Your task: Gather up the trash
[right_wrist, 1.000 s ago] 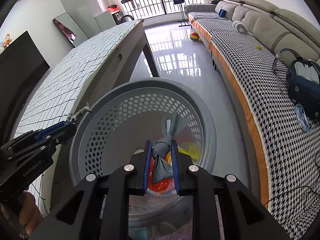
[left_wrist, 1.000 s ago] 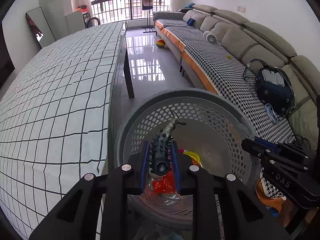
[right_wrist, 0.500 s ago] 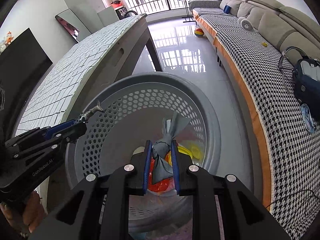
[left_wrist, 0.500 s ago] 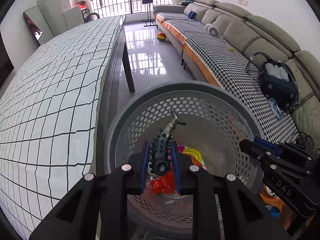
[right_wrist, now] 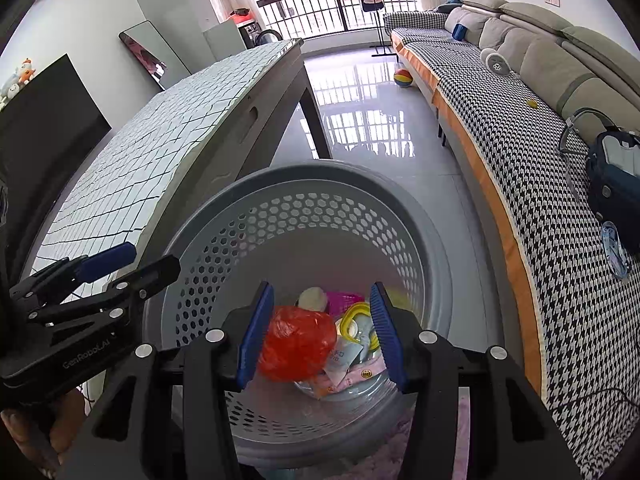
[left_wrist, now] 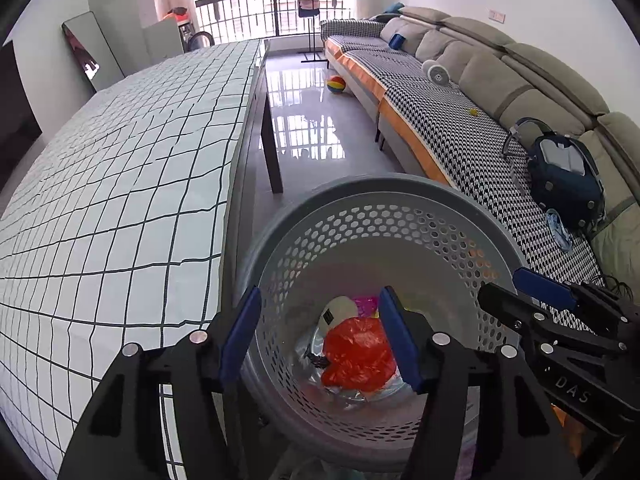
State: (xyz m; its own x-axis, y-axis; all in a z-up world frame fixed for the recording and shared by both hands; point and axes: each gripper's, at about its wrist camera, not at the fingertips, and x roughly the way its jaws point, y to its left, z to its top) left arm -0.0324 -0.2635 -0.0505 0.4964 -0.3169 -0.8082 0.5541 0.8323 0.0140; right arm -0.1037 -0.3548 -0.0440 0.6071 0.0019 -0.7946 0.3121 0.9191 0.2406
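Note:
A grey perforated basket [left_wrist: 380, 184] [right_wrist: 320, 168] stands on the floor beside the table, and both grippers hang over it. My left gripper [left_wrist: 320, 296] [right_wrist: 148, 260] is opening, with nothing between its blue pads. My right gripper [right_wrist: 321, 292] [left_wrist: 520, 292] is opening too, and its jaws are also empty. In the basket lie a crumpled red plastic bag [left_wrist: 356, 354] [right_wrist: 296, 344], a white round object [left_wrist: 338, 312], a yellow ring [right_wrist: 354, 318] and several wrappers. A dark bit of the spiky toy [left_wrist: 314, 360] shows beside the red bag.
A long table with a checked cloth [left_wrist: 120, 200] runs along the left, its dark leg [left_wrist: 272, 152] just beyond the basket. A sofa with a houndstooth cover [left_wrist: 460, 140] lines the right and carries a blue bag [left_wrist: 560, 176]. A coloured ball [left_wrist: 336, 85] lies on the glossy floor.
Both grippers have opened. The dark spiky toy has left the left jaws and the grey wrapper has left the right jaws; both dropped into the basket. The hands stayed in place.

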